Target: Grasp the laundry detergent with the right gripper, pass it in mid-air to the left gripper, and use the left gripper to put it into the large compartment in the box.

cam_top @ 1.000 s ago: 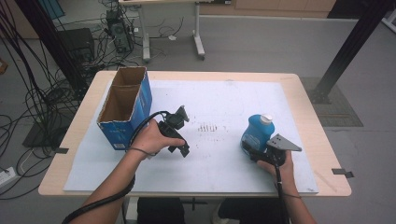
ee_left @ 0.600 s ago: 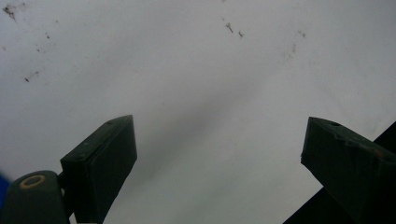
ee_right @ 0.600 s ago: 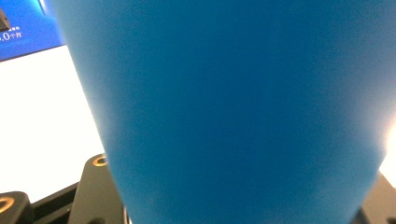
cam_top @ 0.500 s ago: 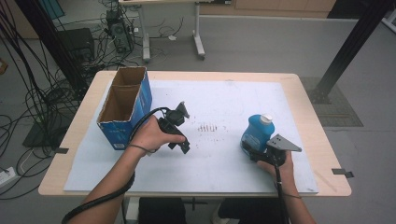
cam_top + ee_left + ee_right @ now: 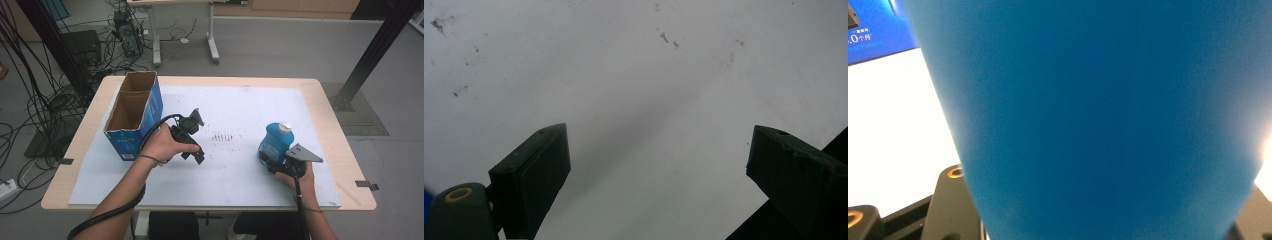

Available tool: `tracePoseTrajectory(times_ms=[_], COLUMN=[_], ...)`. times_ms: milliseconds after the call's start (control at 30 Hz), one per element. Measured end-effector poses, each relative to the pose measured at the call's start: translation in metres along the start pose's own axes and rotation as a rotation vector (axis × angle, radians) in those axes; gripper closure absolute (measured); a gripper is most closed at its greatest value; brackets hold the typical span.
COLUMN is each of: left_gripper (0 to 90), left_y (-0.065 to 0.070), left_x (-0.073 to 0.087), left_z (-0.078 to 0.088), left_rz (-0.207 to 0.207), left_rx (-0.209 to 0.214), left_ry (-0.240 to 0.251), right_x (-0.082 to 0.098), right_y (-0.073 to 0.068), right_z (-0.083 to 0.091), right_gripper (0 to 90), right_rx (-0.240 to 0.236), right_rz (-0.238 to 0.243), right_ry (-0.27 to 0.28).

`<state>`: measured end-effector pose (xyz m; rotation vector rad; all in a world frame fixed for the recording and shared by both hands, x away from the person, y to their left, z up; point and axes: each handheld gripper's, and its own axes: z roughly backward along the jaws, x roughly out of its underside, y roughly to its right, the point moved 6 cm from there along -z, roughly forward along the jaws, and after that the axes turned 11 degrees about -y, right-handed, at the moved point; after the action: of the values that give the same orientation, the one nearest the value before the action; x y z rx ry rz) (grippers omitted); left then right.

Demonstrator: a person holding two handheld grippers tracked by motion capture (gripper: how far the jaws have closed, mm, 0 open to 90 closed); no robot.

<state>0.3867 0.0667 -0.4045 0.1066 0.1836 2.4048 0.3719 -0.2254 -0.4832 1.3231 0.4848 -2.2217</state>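
From above, a wooden table (image 5: 330, 107) has a white mat (image 5: 250, 110) on it. An open blue box (image 5: 134, 114) stands at the left. The left gripper (image 5: 198, 118) is beside it, held over the mat. The right gripper (image 5: 267, 161) is at a blue bottle (image 5: 275, 143) with a white cap, standing near the right front. In the left gripper view, the jaws are spread wide over the bare mat (image 5: 634, 85). In the right gripper view, the blue bottle (image 5: 1098, 120) sits between the jaws, pinched tight.
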Motion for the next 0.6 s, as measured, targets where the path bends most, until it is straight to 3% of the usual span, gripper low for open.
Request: tracePoseTrajectory(times_ms=[600], left_gripper=[10.7], left_y=[0.0008], left_x=[0.0020], left_z=[0.0041], left_rz=[-0.013], left_rx=[-0.019], left_ry=[-0.003], right_x=[-0.0002], right_y=[0.0000], right_z=[0.0001], right_gripper=[39.4], right_rx=[0.002], right_rz=[0.002], right_ry=[-0.002])
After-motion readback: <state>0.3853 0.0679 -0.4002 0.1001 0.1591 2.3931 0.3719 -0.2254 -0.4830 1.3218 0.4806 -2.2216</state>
